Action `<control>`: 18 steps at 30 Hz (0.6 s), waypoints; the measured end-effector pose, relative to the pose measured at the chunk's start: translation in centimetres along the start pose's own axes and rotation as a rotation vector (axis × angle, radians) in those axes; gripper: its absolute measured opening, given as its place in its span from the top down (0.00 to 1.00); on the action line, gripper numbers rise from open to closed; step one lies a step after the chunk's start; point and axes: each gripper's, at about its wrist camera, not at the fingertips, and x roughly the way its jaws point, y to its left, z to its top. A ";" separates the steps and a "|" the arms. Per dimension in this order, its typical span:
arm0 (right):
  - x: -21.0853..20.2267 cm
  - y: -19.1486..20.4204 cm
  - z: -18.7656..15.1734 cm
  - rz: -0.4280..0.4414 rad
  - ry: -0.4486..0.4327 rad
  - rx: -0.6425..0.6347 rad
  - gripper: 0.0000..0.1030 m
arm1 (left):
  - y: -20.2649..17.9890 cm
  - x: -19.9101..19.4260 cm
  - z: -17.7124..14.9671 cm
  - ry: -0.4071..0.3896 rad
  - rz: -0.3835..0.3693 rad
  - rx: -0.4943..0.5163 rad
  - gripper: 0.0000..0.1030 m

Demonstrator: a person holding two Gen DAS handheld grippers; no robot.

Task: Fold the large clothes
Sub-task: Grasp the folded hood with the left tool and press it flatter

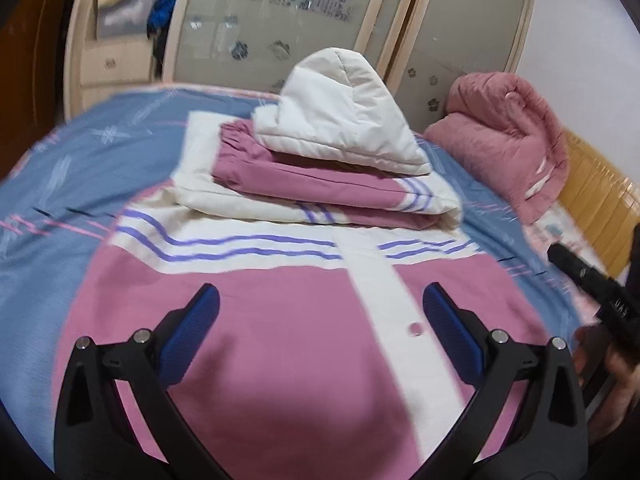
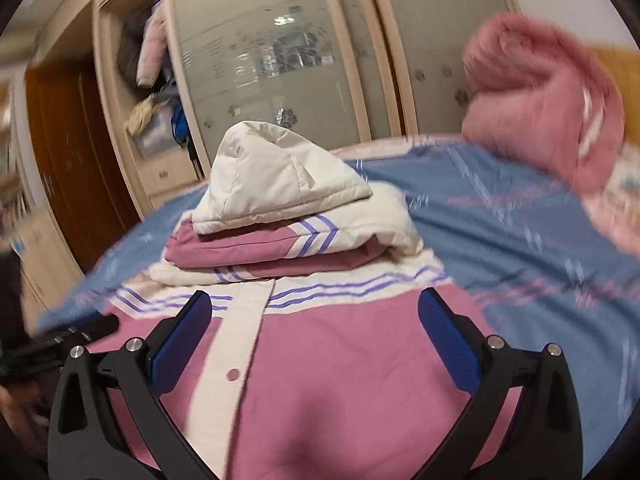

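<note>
**Both claws apart over the jacket, nothing gripped**

My left claw (image 1: 320,312) is spread wide, blue pads (image 1: 192,336) clear of the fabric as far as I can tell. It hangs over the lower pink panel of the jacket (image 1: 280,320). Nothing sits between the pads except cloth below them.

My right claw (image 2: 316,320) is also spread as wide as it goes, with nothing pinched. It points at the same pink panel (image 2: 340,360), slightly to the right of the white button placket (image 2: 236,344). One round pink snap (image 2: 231,374) shows on the placket, close to the left pad.

The jacket lies flat on the bed (image 1: 60,200), which has a blue sheet with pink lines. Body is pink, with a white band and purple stripes (image 1: 240,240) across the chest. Sleeves are folded in and stacked on the upper part of the body. The white hood (image 1: 340,120) sits on top of that stack, puffed up and peaked.

A rolled pink blanket (image 1: 504,136) sits at the far right of the bed, well apart from the jacket. Behind the bed is a wardrobe with frosted floral sliding doors (image 2: 272,60); one open section at the left holds clothes.

Left wrist view catches the right tool's black body (image 1: 592,280) and a hand (image 1: 616,380) at the right edge. Both views have motion blur toward the edges.
</note>
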 end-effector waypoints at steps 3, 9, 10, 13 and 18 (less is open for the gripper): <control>-0.5 -1.1 0.2 -0.004 -0.019 0.047 0.01 | 0.2 1.3 1.6 -0.014 -0.124 -0.108 0.02; -0.3 -2.1 -0.2 0.010 0.005 0.088 0.01 | -0.2 7.9 7.1 0.000 -0.213 -0.207 0.02; -0.4 -2.3 -0.1 0.010 0.002 0.088 0.01 | -0.1 9.4 8.0 0.008 -0.212 -0.224 0.02; -0.5 -2.9 0.2 0.003 -0.014 0.110 0.01 | 1.2 13.4 10.1 0.035 -0.245 -0.333 0.02; 0.1 -3.4 0.5 0.026 -0.002 0.134 0.01 | 2.7 18.9 11.8 0.092 -0.231 -0.448 0.09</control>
